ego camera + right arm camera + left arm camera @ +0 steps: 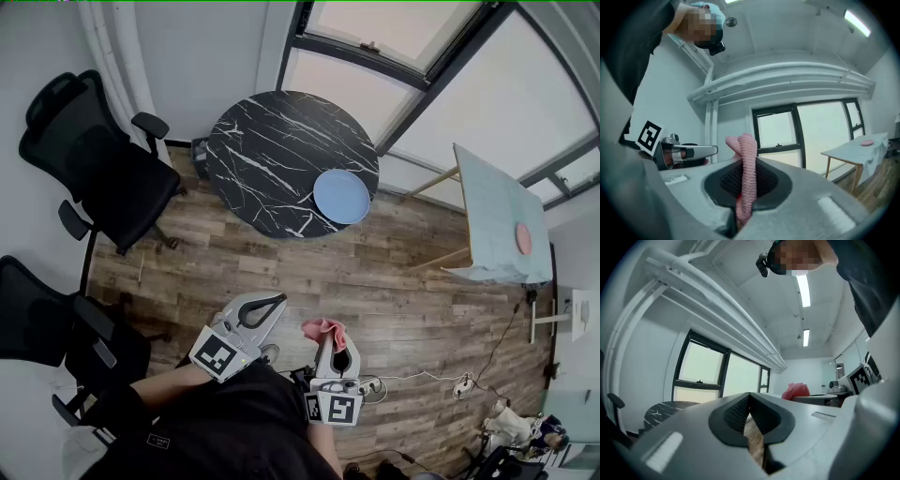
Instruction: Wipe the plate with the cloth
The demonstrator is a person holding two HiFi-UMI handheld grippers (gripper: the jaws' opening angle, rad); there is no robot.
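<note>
Well short of the worktop (267,155) bearing the plate (341,196), the cloth (323,329) is being clamped in the right hand-held gripper (331,343), ready for wiping, while the left hand-held gripper (269,306) is being held closed, empty.
</note>
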